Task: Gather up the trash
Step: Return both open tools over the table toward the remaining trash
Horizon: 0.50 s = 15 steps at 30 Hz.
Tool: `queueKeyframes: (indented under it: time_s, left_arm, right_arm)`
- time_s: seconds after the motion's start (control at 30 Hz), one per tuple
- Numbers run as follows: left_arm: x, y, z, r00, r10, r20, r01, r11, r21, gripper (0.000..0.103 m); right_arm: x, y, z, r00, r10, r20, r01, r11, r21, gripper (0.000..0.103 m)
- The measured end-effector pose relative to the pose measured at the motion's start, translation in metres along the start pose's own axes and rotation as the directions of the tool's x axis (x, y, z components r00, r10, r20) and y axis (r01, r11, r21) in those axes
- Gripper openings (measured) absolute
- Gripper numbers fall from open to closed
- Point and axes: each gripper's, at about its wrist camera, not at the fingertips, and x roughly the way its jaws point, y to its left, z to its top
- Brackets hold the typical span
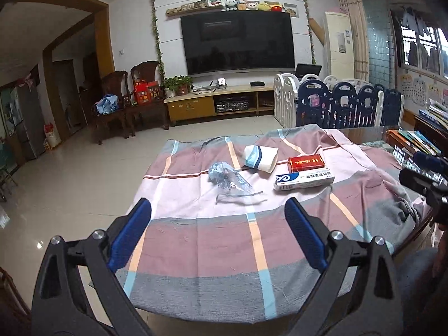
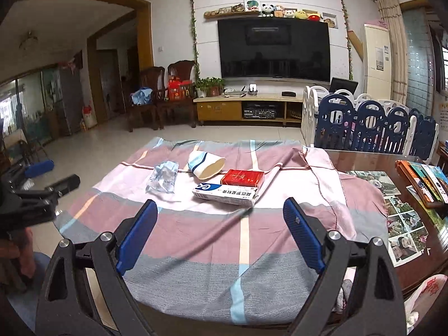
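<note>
A crumpled clear plastic wrapper (image 1: 228, 180) lies farthest left on the bench's plaid cloth. Right of it a paper cup (image 1: 260, 158) lies tipped on its side, with a red box (image 1: 306, 163) and, nearer, a white-and-blue box (image 1: 303, 182) lying flat.

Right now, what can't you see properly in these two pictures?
- No bin or bag for the trash appears in either view.
- White box: its print is too small to read in both views.
- Paper cup: lying on its side, its inside is not visible.
- Crumpled plastic wrapper: too scrunched to identify.
- Right gripper: cut off by the left view's edge.
</note>
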Motion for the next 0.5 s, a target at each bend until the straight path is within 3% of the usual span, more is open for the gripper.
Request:
queueKeyframes:
  time_s: [0.5]
  left_arm:
    - [0.0045,0.0051,0.0009,0.999,-0.029,-0.018,0.027,0.997,-0.076,0.096]
  right_arm:
    - [0.0003,-0.0101,-0.0001,1.0,0.001,-0.003,-0.001,1.0,0.031,0.089]
